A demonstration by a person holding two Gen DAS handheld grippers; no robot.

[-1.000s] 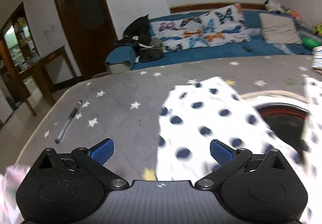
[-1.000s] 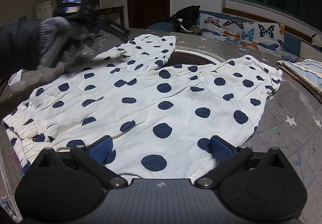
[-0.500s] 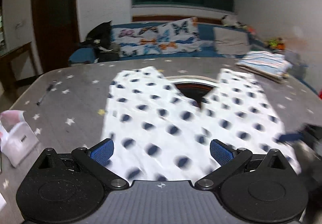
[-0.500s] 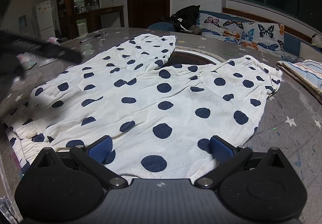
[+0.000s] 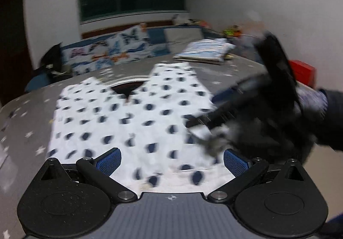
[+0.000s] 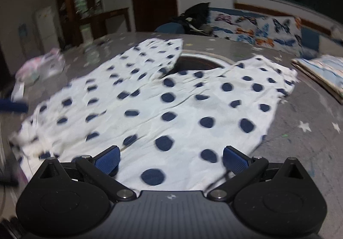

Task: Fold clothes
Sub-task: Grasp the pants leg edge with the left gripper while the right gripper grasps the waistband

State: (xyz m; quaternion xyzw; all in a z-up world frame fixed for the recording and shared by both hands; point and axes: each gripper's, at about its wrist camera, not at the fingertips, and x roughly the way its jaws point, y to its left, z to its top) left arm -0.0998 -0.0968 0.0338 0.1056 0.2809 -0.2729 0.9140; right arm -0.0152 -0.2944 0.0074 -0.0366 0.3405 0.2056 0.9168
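Observation:
A white garment with navy dots [image 5: 128,123] lies spread flat on the grey star-print table [image 5: 27,114], its two leg parts pointing away. My left gripper [image 5: 171,162] hovers open over the near hem, nothing between its blue pads. In the left wrist view the right gripper shows as a black blur at the garment's right edge, held by a gloved hand [image 5: 313,99]. From the right wrist view the same garment [image 6: 171,97] fills the table, and my right gripper [image 6: 171,160] stands open above its near edge. A blurred blue finger [image 6: 12,107] of the left gripper shows at the far left.
A round dark recess [image 6: 199,61] sits in the table between the two leg parts. A folded striped cloth [image 6: 321,71] lies at the far right, and a red box [image 5: 302,69] stands behind it. A pink-white bag [image 6: 40,65] rests at the left. A butterfly-print sofa [image 6: 257,26] lies behind.
My left gripper has swung from the table's left side round to the garment's near hem. The right gripper has shifted slightly, and both views are now motion-blurred. Both stay open.

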